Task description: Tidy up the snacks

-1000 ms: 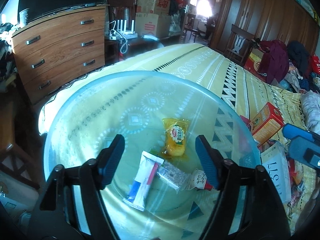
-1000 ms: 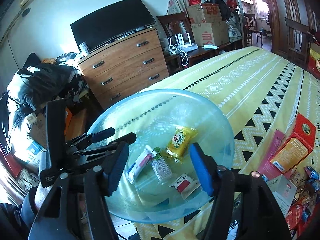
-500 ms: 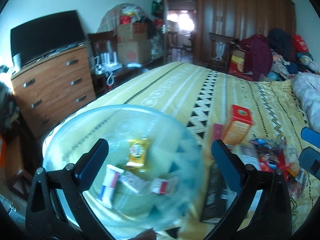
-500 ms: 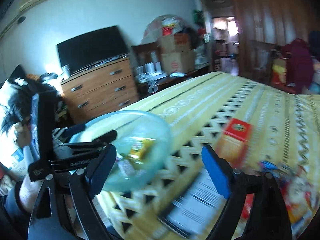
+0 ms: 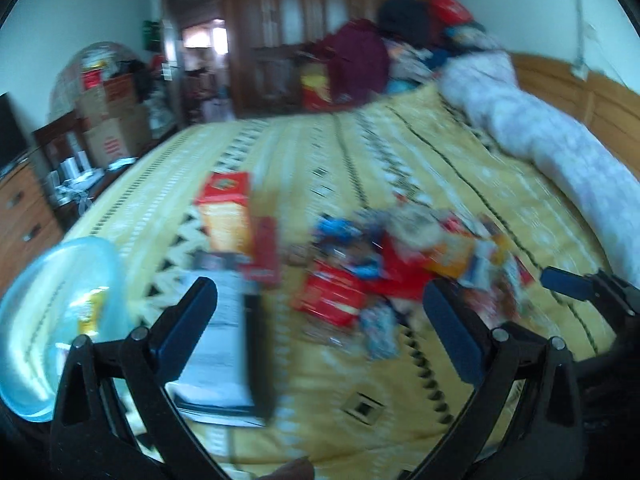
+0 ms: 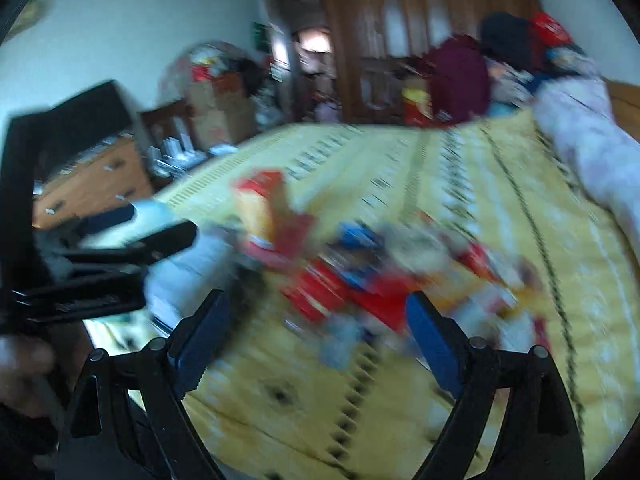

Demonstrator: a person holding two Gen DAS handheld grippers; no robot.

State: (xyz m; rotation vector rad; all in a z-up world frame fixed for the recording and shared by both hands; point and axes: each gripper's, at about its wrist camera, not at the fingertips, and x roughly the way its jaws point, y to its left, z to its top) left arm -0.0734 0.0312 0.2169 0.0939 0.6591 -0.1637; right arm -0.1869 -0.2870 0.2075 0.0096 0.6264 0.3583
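Note:
A pile of snack packets (image 5: 404, 264) lies on the yellow bedspread (image 5: 360, 160), blurred by motion; it also shows in the right wrist view (image 6: 380, 272). A clear blue bowl (image 5: 24, 292) with a yellow packet (image 5: 90, 312) inside sits at the far left. An orange-red box (image 5: 226, 212) and a white-and-black box (image 5: 224, 340) lie between bowl and pile. My left gripper (image 5: 320, 316) is open and empty above the pile's near side. My right gripper (image 6: 316, 334) is open and empty, just short of the pile. The left gripper shows in the right wrist view (image 6: 132, 248).
A white quilt (image 5: 540, 140) lies along the bed's right side. Clothes and a red bag (image 5: 356, 64) are heaped at the far end by the wardrobe. A wooden dresser (image 6: 92, 188) and cardboard boxes (image 5: 112, 120) stand to the left of the bed.
Both grippers have swung right, away from the bowl and toward the snack pile. Both opened wider and stayed empty. The bowl has slid to the left edge of the left wrist view.

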